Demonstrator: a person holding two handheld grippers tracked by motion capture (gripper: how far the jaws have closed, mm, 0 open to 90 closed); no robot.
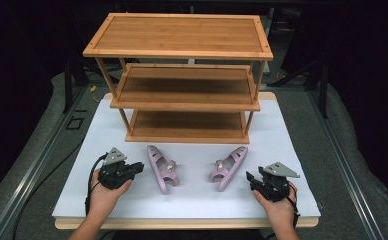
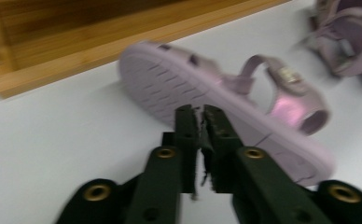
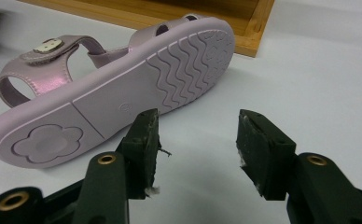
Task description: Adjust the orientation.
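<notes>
Left gripper (image 2: 201, 112): jaws apparently closed, empty, though blurred. Right gripper (image 3: 195, 126): jaws apart, beside right sandal (image 3: 118, 84), wavy-ribbed sole showing.

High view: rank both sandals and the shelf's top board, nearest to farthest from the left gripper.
From the left gripper:
1. Left sandal, just to its right, on its side.
2. Right sandal, farther right, near the right gripper.
3. Top board, far back, highest.
</notes>
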